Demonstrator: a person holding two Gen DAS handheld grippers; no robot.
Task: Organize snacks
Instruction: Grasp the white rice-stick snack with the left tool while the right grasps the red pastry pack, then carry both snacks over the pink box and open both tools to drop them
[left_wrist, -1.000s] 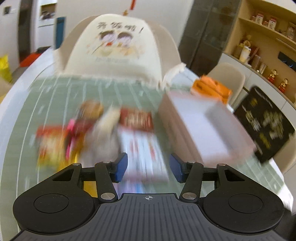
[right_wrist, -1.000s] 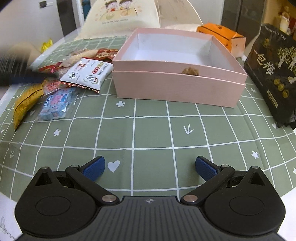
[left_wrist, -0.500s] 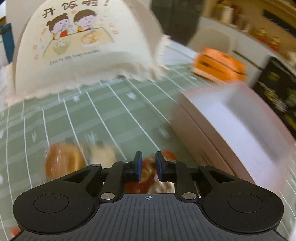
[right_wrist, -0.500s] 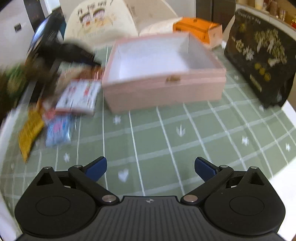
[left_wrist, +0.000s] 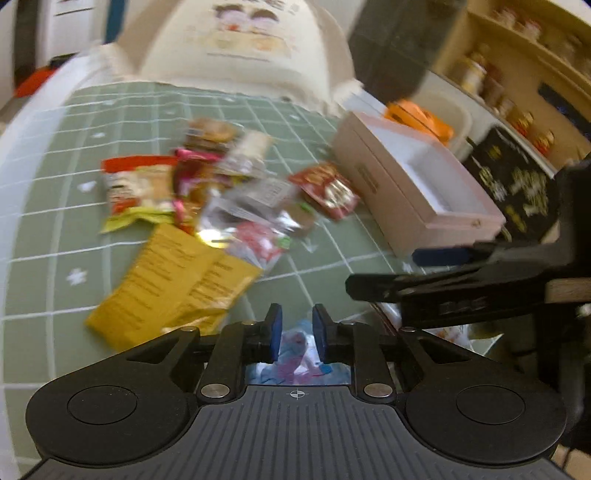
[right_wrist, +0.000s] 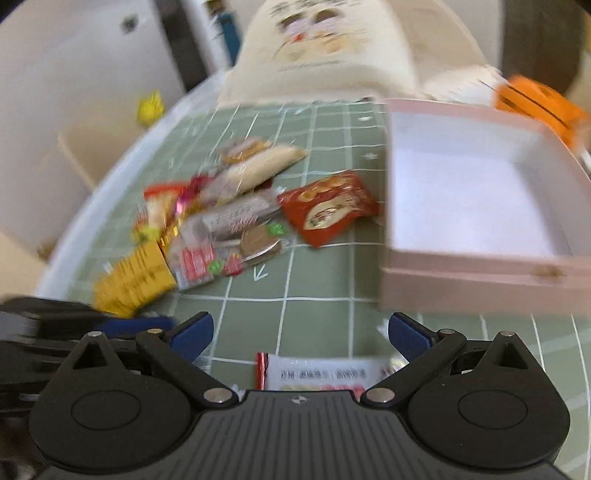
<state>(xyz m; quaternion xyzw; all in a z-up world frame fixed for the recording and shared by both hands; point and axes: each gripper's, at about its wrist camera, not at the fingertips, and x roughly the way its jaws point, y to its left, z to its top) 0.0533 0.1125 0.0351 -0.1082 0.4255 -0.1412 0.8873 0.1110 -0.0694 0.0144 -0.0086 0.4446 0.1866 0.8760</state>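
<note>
While the left gripper (left_wrist: 296, 334) pinches a blue-pink packet (left_wrist: 295, 350), the right gripper (right_wrist: 301, 334) gapes wide over a white packet (right_wrist: 317, 374); pink box (right_wrist: 476, 284) at two o'clock, snack pile (right_wrist: 221, 221) at eleven

Bare green mat (right_wrist: 325, 291) between snack pile (right_wrist: 221, 218) and pink box (right_wrist: 476, 273); white packet (right_wrist: 317, 374) nearest.

At the top centre we see a cream food cover (left_wrist: 255, 48) printed with a blurred cartoon — it stands on the green grid tablecloth (left_wrist: 62, 236). To the right lie an orange box (right_wrist: 539, 99) and a black bag with gold print (left_wrist: 517, 184); wooden shelves with jars (left_wrist: 517, 81) fill the upper right.
</note>
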